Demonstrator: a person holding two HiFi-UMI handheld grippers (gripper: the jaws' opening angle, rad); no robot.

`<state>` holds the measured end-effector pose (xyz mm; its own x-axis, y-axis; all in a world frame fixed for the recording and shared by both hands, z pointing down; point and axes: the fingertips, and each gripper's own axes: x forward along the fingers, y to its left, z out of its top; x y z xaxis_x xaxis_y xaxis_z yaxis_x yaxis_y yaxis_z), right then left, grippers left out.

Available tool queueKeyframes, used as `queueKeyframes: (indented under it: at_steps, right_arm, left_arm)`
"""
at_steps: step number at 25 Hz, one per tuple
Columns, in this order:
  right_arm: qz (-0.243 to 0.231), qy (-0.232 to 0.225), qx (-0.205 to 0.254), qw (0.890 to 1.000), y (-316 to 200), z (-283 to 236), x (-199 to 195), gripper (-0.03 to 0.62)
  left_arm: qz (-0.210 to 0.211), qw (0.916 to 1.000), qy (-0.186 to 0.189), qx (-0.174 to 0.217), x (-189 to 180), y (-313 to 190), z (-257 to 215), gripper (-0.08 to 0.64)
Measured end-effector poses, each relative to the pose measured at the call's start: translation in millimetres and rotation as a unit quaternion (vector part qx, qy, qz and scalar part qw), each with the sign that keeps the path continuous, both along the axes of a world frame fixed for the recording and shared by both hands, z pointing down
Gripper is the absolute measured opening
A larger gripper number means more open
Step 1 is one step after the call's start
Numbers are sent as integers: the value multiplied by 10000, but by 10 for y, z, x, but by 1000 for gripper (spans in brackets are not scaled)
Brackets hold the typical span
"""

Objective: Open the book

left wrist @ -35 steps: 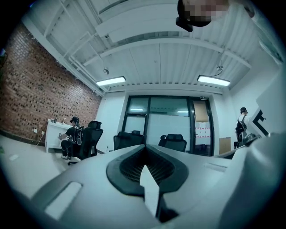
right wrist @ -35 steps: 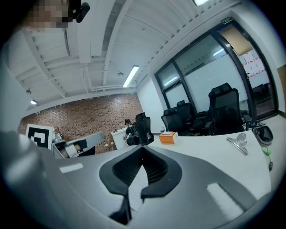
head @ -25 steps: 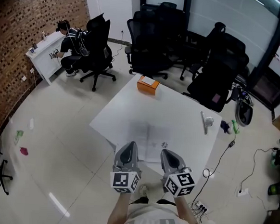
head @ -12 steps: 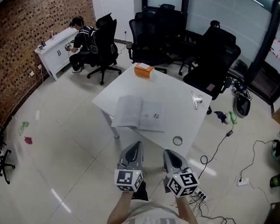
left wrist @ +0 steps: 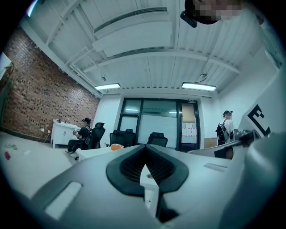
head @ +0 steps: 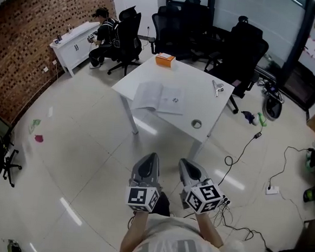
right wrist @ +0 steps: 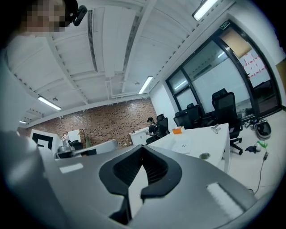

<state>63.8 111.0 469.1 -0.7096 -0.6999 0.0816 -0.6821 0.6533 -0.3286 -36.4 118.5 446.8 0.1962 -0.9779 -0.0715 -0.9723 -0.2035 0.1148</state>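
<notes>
Head view gives me my count: two claws, one book, one table. My left claw and right claw sit side by side, pointing level. Each gripper view shows its jaws pressed together at the tips, pad on pad, closed on themselves.

The book lies open, pages up, on the white table, well apart from both claws. It is straight ahead of my left claw and a little left of where my right one points. From my right claw's camera it shows as a pale sheet on the tabletop, off to the right of the jaws.

Three more things share the table. One orange box sits at the far corner beyond the book, and one tape ring lies at the near edge ahead of my right claw. One small metal thing lies further right; I can't make out what it is.

Between my claws and the table there is only glossy floor, with loose cables trailing off to my right.

Black office chairs crowd the far side, perhaps five; they overlap too much to count surely. One seated person faces a white cabinet far ahead to the left, by the brick wall. One standing person shows far off to the right in the left gripper view.
</notes>
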Motion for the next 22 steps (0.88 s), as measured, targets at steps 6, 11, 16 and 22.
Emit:
queueKeyframes:
  at_steps: [6,11,16,22]
  right_arm:
    - [100,79,172,9998,203,-113,75,2]
    - [221,53,240,9995,261,-119,169,2]
    - [268,85,261,9993,288,-90,182,2]
    - [225,453,434,9978,339,-94,62,2]
  left_arm:
    - [-2,9999,-99,103,48,209,-140,18]
    - [56,9996,-132,240,101,226,-204,18]
    - [97,9997,-79,227,125,270,-133,18]
    - [99,9998,-97,153,57,273,-119,18]
